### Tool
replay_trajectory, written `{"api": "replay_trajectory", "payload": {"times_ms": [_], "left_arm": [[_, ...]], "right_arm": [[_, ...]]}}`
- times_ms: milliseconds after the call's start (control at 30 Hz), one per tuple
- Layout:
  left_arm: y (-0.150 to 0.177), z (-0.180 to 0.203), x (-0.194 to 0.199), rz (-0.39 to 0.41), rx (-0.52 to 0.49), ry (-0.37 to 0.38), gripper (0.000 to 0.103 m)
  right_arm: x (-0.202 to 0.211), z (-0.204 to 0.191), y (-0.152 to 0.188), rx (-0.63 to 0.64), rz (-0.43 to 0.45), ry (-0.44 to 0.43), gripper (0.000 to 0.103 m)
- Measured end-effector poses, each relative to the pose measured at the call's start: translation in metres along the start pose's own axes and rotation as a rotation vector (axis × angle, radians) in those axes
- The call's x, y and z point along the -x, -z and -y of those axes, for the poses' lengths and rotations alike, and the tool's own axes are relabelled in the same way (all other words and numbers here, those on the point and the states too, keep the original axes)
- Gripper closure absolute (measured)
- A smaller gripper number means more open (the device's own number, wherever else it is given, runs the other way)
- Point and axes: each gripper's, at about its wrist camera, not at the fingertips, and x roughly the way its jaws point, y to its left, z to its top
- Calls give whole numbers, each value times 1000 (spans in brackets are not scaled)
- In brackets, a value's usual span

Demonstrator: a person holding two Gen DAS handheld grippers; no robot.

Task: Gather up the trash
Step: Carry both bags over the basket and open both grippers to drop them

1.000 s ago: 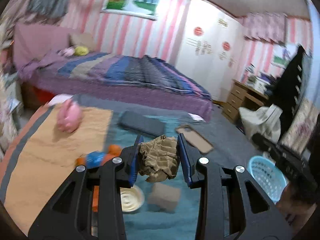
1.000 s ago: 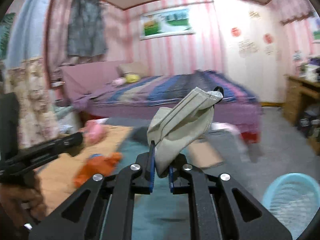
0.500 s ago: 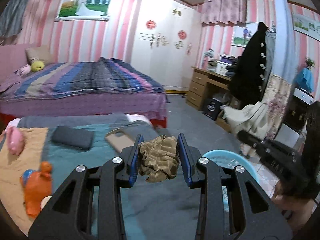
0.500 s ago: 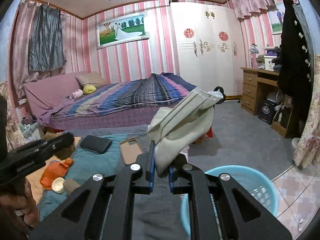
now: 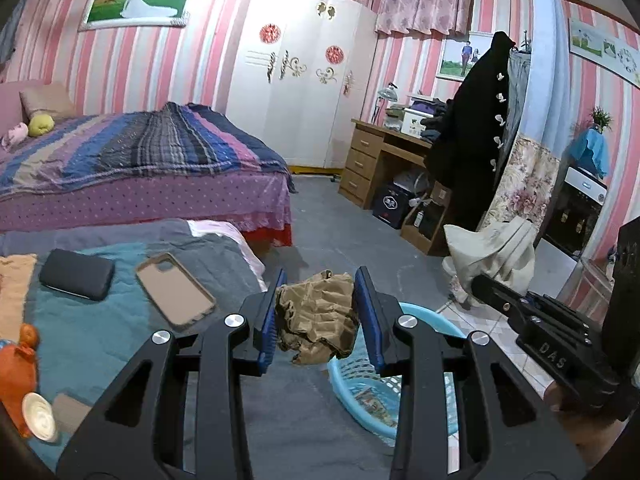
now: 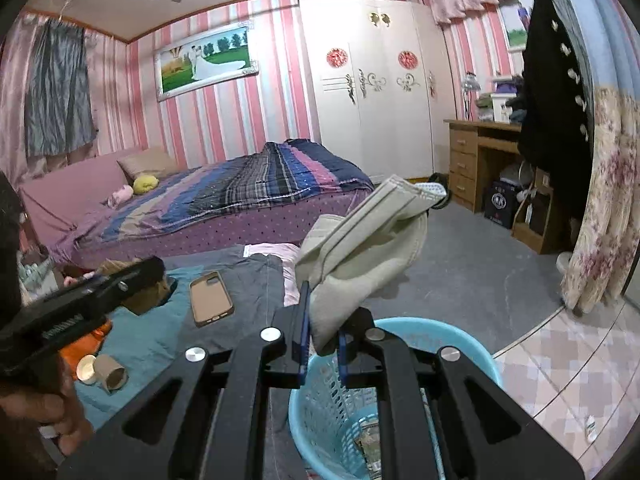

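Left gripper (image 5: pixel 320 312) clamps crumpled brown paper (image 5: pixel 316 316) (above blue basket (image 5: pixel 452 330) rim), right gripper (image 6: pixel 322 344) pinches mask (image 6: pixel 360 256).

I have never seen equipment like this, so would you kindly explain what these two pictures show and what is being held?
There is no robot here: a person carries a two-fingered hand-held gripper in each hand, and each has a wide-angle camera looking forward along its fingers.

The left-hand picture shows the left hand-held gripper squeezing a crumpled brown paper wad. The right-hand picture shows the right hand-held gripper pinching a folded pale face mask.

Both hang over a light blue basket on the floor, which already has some scraps inside.

Beside it is a low surface covered with a teal and grey blanket. On it lie a phone case, a dark pouch, an orange toy and a cardboard tube.
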Motion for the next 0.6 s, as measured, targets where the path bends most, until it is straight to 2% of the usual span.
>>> {"api": "replay_trajectory", "payload": {"times_ms": [200, 500, 600], "left_arm": [[-1, 10, -15, -24, 14, 67, 69], [3, 35, -45, -65, 12, 116, 69], [6, 45, -57, -86, -3, 129, 69]], "right_arm": [[-4, 14, 0, -37, -8, 41, 92], [-7, 28, 3, -52, -26, 48, 92], [-11, 25, 4, -40, -38, 77, 89]]}}
